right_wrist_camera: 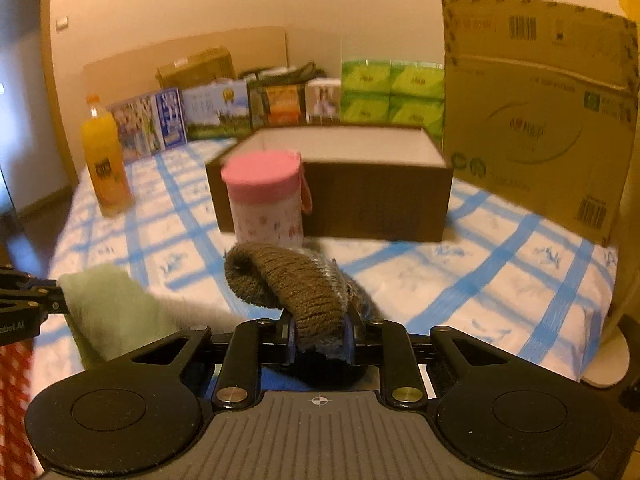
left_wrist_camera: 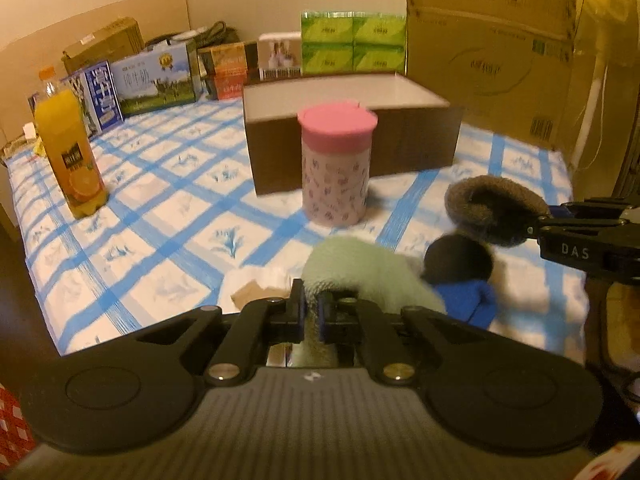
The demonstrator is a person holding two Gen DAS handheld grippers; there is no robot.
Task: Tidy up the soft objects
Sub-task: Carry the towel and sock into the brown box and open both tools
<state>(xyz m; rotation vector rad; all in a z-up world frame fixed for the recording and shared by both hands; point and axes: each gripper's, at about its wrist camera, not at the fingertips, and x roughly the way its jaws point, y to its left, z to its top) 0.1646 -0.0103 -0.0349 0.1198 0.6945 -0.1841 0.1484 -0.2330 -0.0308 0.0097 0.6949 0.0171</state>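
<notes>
We are clamping the left gripper [left_wrist_camera: 311, 312] on a pale green soft cloth [left_wrist_camera: 360, 276]; its blue-padded fingers [left_wrist_camera: 300, 312] are pressing nearly together with the fabric pinched between them, and the cloth is bulging out toward one o'clock above the bedspread. In the right wrist view the same green cloth [right_wrist_camera: 108, 312] is hanging at nine o'clock from the left gripper's tip.

We are gripping a brown knitted piece [right_wrist_camera: 296, 284] with the right gripper [right_wrist_camera: 320, 338]; its fingers [right_wrist_camera: 291, 336] are closed against the sides of the knit, which is arching up and curling over toward eleven o'clock. From the left wrist view, this knitted piece [left_wrist_camera: 492, 208] is sitting at three o'clock, held in the right gripper [left_wrist_camera: 548, 216], with a dark round part [left_wrist_camera: 460, 258] and a blue part [left_wrist_camera: 468, 300] showing below it; whether those belong to the same item we cannot tell.

Farther out at twelve o'clock, a pink-lidded canister [left_wrist_camera: 338, 160] is standing upright on the blue checked bedspread [left_wrist_camera: 168, 208]. Just behind it an open brown box [left_wrist_camera: 348, 136] with a white inside is resting on the bed. At ten o'clock an orange juice bottle [left_wrist_camera: 68, 148] is standing upright. Along the far edge, cartons [left_wrist_camera: 156, 80] and green packs [left_wrist_camera: 354, 42] are lining the wall, and a large cardboard box [left_wrist_camera: 492, 52] is standing at one o'clock.
</notes>
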